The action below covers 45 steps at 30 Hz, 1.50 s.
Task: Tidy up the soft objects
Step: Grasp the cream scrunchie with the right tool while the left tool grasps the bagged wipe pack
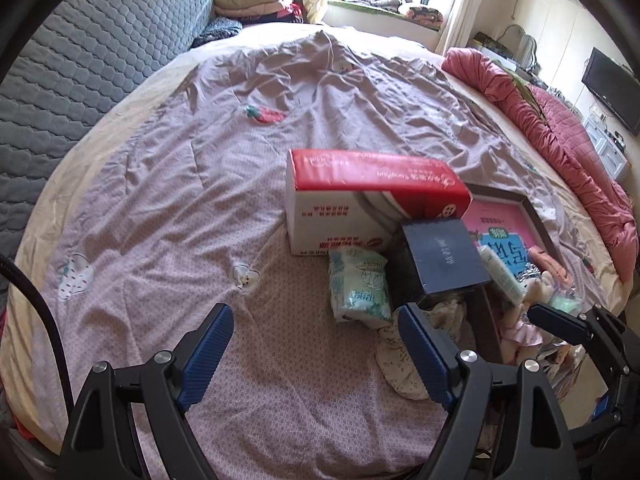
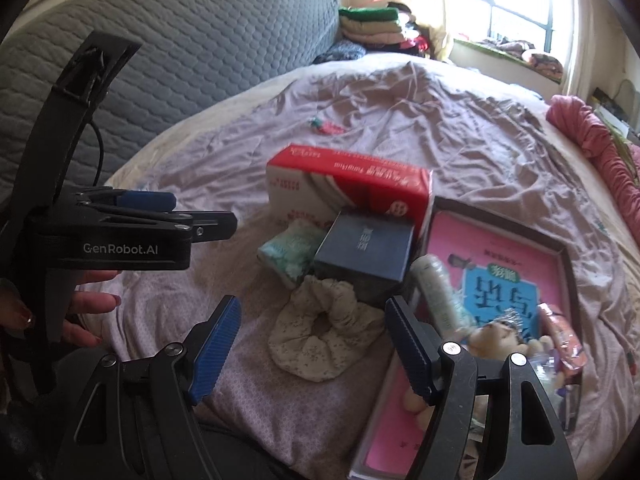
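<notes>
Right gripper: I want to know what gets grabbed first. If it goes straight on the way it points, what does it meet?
Most likely the floral scrunchie, lying on the bedspread between the open right gripper fingers. Depth is unclear.

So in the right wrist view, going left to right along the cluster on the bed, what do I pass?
Tissue pack → dark blue box → white tube → pink packet.

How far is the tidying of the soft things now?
Done: the plush toy lies in the dark tray. In hand: nothing; left gripper and right gripper are open. Left: the scrunchie and tissue pack lie on the bed.
</notes>
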Tool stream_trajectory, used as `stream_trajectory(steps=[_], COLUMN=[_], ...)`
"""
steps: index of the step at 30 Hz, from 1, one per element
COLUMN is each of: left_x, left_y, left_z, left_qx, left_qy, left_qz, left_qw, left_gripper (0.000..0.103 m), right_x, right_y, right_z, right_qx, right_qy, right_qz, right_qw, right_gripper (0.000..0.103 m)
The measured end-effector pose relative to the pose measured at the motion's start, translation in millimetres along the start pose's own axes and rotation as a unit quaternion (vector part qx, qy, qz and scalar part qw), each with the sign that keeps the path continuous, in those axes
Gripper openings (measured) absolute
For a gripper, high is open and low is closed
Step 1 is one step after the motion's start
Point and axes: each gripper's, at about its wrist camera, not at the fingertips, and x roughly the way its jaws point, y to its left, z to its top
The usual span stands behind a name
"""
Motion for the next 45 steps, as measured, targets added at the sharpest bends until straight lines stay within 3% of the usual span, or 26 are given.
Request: stream_trajectory(steps=[19,24,26,27,29,31,34,36,39,41,45], left_x=[67.7,79.4,83.2,85.6,89.6,93.3,97.6,99.9,101.5,98.9,89.0], left_y=[-0.2,-2.2,-3.3,-4.0,-5.7,-7.4,-10.4,-12.0,-16.8,-18.2,-17.4], left_z=[13.0,14.3,14.3,14.2,13.8,13.2,11.4,10.6,8.8,8.4,7.0], left_qx=[0.003,0.005,0.006,0.007,0.007,0.007,0.008,0.005,0.010,0.011,0.005], left_qy=[0.053,0.063,0.066,0.069,0.073,0.078,0.085,0.089,0.089,0.085,0.081], left_qz=[-0.038,-0.046,-0.049,-0.050,-0.053,-0.058,-0.073,-0.085,-0.096,-0.104,-0.110], left_qw=[0.9979,0.9969,0.9966,0.9963,0.9959,0.9953,0.9937,0.9924,0.9913,0.9908,0.9906], left_gripper=[0.084,0.084,0.084,0.084,0.083,0.079,0.065,0.048,0.032,0.026,0.024], right_x=[81.3,94.9,100.1,102.0,102.8,103.7,98.4,93.6,82.1,74.8,54.9], right_y=[-11.0,-11.9,-12.4,-12.6,-12.9,-15.7,-16.7,-18.7,-22.1,-22.2,-25.0], right_z=[2.0,-2.4,-5.2,-6.2,-7.4,-9.2,-10.0,-9.9,-9.3,-9.1,-7.3], right_qx=[0.014,0.012,0.008,0.006,0.002,0.009,0.008,0.009,0.012,0.011,0.018], right_qy=[0.057,0.067,0.073,0.075,0.070,0.071,0.063,0.060,0.046,0.041,0.021], right_qz=[0.019,0.020,0.012,0.007,0.007,0.016,0.026,0.026,0.026,0.027,0.031], right_qw=[0.998,0.997,0.997,0.997,0.997,0.997,0.998,0.998,0.999,0.999,0.999], right_gripper=[0.076,0.060,0.041,0.038,0.022,0.017,0.012,0.011,0.011,0.010,0.010])
